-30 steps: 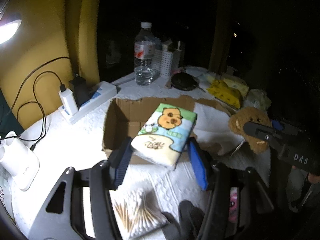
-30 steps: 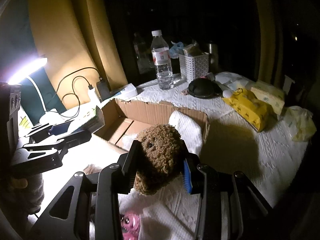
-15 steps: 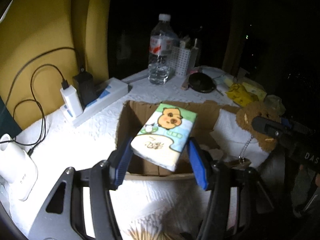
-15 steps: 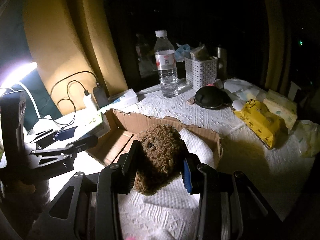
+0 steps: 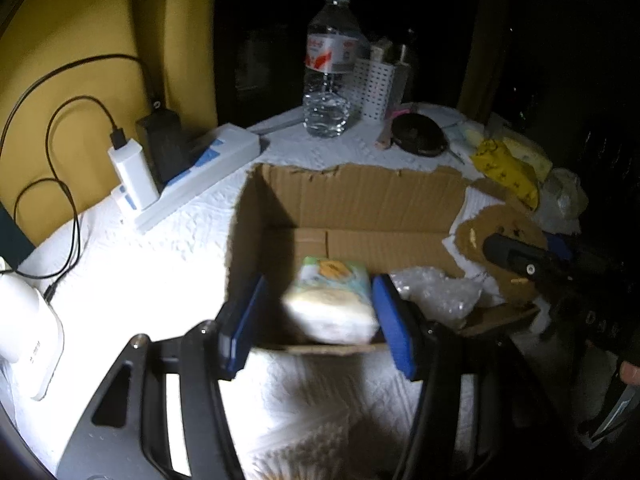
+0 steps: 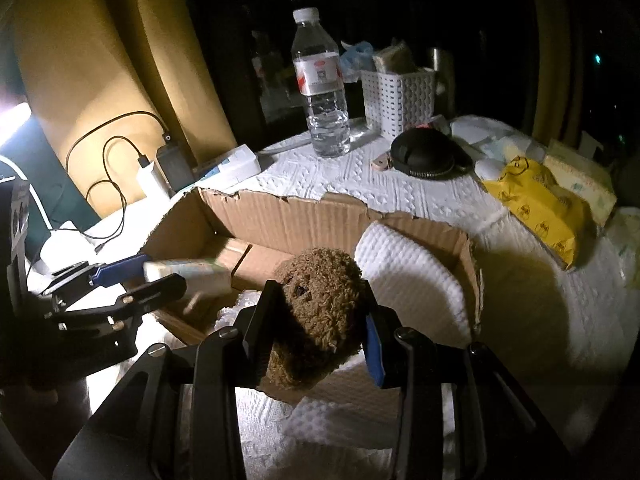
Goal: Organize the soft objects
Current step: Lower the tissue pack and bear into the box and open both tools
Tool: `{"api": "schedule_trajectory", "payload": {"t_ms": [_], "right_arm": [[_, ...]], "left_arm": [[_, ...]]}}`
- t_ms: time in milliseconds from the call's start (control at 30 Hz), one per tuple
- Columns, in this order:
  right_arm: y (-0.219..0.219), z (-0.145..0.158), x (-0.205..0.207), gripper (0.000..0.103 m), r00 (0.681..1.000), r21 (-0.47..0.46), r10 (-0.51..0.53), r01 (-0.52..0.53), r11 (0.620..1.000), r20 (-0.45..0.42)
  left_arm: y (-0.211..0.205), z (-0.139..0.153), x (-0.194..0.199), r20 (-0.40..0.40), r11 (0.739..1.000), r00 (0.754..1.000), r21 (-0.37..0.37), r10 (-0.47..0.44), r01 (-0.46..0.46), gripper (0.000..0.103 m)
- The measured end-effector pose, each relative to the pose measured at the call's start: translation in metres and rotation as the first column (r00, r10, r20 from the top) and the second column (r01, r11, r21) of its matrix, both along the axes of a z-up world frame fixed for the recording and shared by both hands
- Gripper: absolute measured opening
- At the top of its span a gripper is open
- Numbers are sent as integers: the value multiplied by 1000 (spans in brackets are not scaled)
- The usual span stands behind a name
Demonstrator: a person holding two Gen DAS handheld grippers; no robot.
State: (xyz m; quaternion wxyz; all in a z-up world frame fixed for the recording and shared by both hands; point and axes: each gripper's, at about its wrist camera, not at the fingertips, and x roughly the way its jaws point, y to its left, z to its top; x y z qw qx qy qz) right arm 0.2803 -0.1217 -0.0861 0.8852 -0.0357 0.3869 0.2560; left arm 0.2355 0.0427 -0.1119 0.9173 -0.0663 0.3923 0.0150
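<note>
My left gripper [image 5: 316, 316] is open over the near edge of the cardboard box [image 5: 352, 196]. The tissue pack [image 5: 334, 300] with the cartoon animal print sits blurred between the spread blue pads, dropping into the box, touching neither clearly. It also shows in the right wrist view [image 6: 188, 272] next to the left gripper [image 6: 132, 276]. My right gripper [image 6: 316, 320] is shut on the brown plush bear [image 6: 320, 308], held over the box's near right corner. The bear also shows in the left wrist view [image 5: 500, 240]. A white towel [image 6: 408, 276] lies in the box's right side.
A crinkled plastic bag [image 5: 436, 292] lies inside the box. Behind it stand a water bottle [image 6: 320, 88], a white basket [image 6: 400, 96], a black pouch [image 6: 424, 152] and a yellow pack [image 6: 536, 204]. A power strip with chargers [image 5: 176, 176] lies at the left.
My left gripper moved forward over the box and opened, letting the tissue pack go; it tips down into the box. My right gripper brought the bear closer over the box.
</note>
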Motion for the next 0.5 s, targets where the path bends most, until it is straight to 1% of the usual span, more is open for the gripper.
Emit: {"api": "schedule_trajectory", "payload": {"t_ms": [133,233,300,367,467,500], "right_arm": [[0,-9,0,39,999,-4,4,-4,1000,-33],[2,-11,0,42,999,-8,9,-9,1000,-32],[3,-10,-1,45,1000,-6,13,-13,1000,-27],[2,-10,-1,55,1000,1,15,-15,1000,-27],[0,-5,-3,56,1000,-1,8,-8,1000,-18],[-1,-3,-4,56,1000,-1,4,-4,1000,-13]], "left_arm": [[-8,-1,1,-8,1000,1000,25,-11,11,57],[-13,-2,2,-12,999,1000,36,-22,22,58],[-14,-1,0,-14,999,1000,41,-18,19,58],[-15,1,-2,-15,999,1000,49,-15,15,58],[-14,7,-5,-2,999,1000,43,-10,10,58],[-14,10,-6,5,999,1000,41,-10,10,61]]}}
